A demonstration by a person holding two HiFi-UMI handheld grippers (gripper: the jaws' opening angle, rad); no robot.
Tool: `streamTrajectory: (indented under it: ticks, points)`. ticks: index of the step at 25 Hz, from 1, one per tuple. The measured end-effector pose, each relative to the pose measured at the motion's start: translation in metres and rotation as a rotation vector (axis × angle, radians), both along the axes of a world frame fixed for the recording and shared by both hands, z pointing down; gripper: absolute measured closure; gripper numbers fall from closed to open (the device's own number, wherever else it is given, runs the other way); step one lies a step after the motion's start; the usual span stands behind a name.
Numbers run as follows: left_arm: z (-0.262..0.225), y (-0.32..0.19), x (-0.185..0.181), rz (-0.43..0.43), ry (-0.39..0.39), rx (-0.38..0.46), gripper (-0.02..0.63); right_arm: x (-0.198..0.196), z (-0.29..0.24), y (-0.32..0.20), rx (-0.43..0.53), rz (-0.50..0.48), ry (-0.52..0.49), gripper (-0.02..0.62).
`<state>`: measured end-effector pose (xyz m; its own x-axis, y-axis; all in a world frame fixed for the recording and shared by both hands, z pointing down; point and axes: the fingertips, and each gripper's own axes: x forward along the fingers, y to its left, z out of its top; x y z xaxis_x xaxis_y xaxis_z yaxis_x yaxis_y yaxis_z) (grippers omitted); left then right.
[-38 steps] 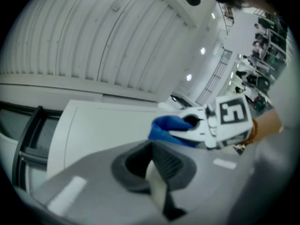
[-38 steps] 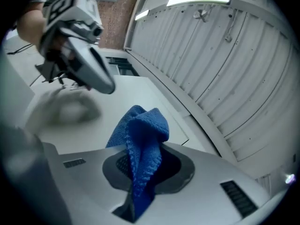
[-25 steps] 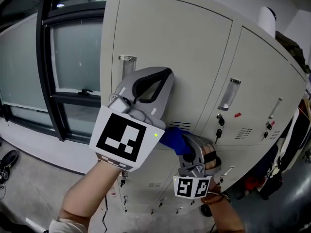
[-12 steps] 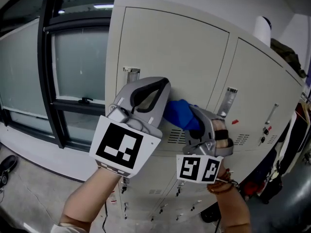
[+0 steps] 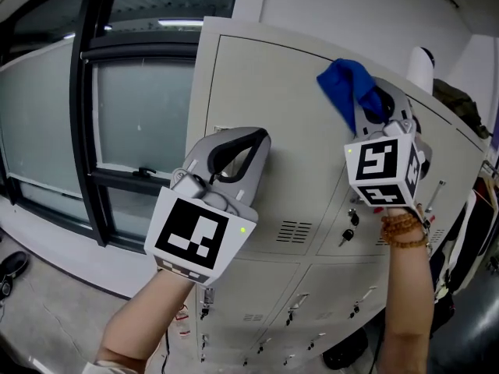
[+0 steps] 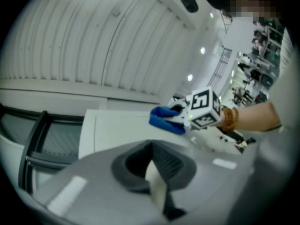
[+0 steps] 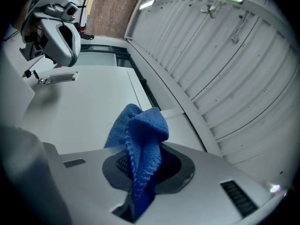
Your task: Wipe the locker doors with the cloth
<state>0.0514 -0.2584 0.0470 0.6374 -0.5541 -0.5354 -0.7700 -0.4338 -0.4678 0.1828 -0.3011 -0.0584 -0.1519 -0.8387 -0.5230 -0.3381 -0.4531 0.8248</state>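
R gripper [image 5: 373,106], clamped on cloth [image 5: 343,80], has swept up to door [image 5: 265,84] top; wipe ongoing. L gripper [image 5: 260,145] closed, empty.

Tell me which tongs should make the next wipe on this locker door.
Right. The right tongs are shut on the blue cloth, up by the top of the locker door; the left tongs hold nothing, lower down.

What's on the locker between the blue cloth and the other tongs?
Only bare door panel. The head view shows a plain surface between the blue cloth, gripped by the right tongs, and the left tongs.
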Motion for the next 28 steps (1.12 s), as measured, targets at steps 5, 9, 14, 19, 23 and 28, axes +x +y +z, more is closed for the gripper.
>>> streamTrajectory:
  ticks: [5,9,14,19,23,28]
  points:
    - [0.001,-0.003,-0.019,-0.034,0.012,-0.006,0.607,-0.035,-0.021,-0.001,0.037,-0.009,0.059,0.546]
    - [0.004,-0.007,-0.040,-0.061,0.034,-0.021,0.607,-0.073,0.004,-0.002,0.038,-0.005,0.157,0.546]
    - [0.013,-0.010,-0.054,-0.081,0.046,-0.038,0.607,-0.092,0.116,-0.003,-0.010,-0.020,0.270,0.546]
    - [0.026,-0.015,-0.056,-0.085,0.046,-0.056,0.607,-0.105,0.263,-0.007,-0.132,-0.021,0.428,0.546]
    - [0.039,-0.022,-0.057,-0.085,0.054,-0.084,0.607,-0.115,0.343,-0.010,-0.194,-0.024,0.511,0.546]
    - [0.049,-0.030,-0.062,-0.091,0.058,-0.108,0.607,-0.119,0.346,-0.011,-0.212,-0.050,0.516,0.546]
